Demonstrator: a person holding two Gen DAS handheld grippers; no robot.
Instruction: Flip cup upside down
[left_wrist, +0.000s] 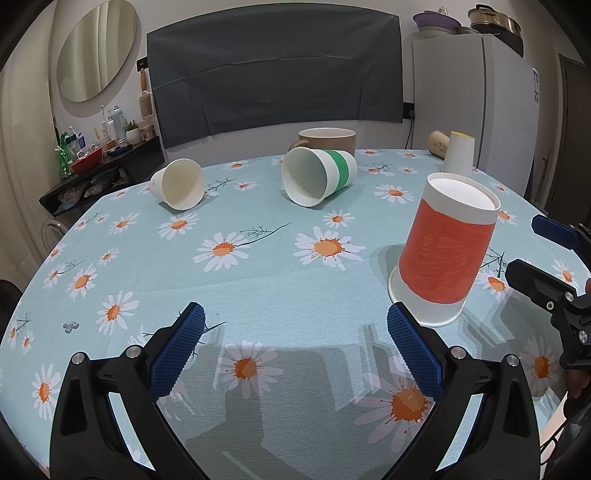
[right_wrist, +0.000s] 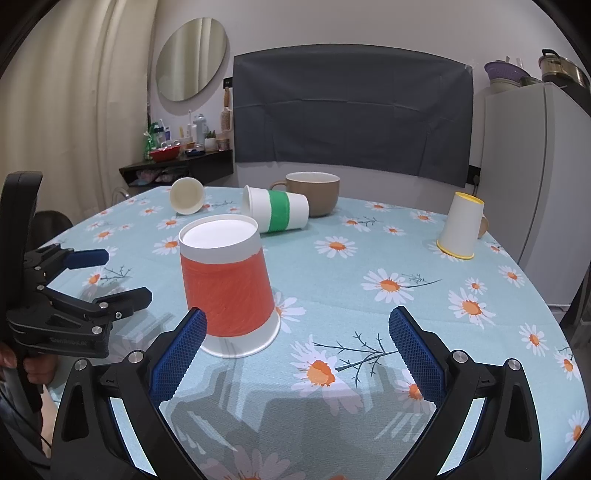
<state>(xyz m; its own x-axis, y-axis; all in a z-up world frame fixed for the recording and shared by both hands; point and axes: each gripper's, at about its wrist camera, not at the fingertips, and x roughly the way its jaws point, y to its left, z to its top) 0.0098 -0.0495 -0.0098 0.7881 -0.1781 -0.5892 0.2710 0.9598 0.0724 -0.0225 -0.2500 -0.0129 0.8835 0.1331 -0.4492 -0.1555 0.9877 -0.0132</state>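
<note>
We see both tongs built alike: the left tongs (left_wrist: 295, 350) and right tongs (right_wrist: 297, 350) have glossy black plastic arms, silver screws and blue ribbed pads (right_wrist: 177, 354). Bare fingers (right_wrist: 7, 360) show at the left handle, with pale lettering on its body.

Count on the desk (right_wrist: 369, 258): five paper cups and one mug.

- Upside down, two: orange cup (right_wrist: 227, 284), yellow-rimmed cup (right_wrist: 460, 225).
- On their sides, three: green-banded cup (right_wrist: 277, 214), plain white cup (right_wrist: 187, 195), brown cup (left_wrist: 439, 144) at 1 o'clock.
- Upright, one: brown mug (right_wrist: 314, 192).
</note>
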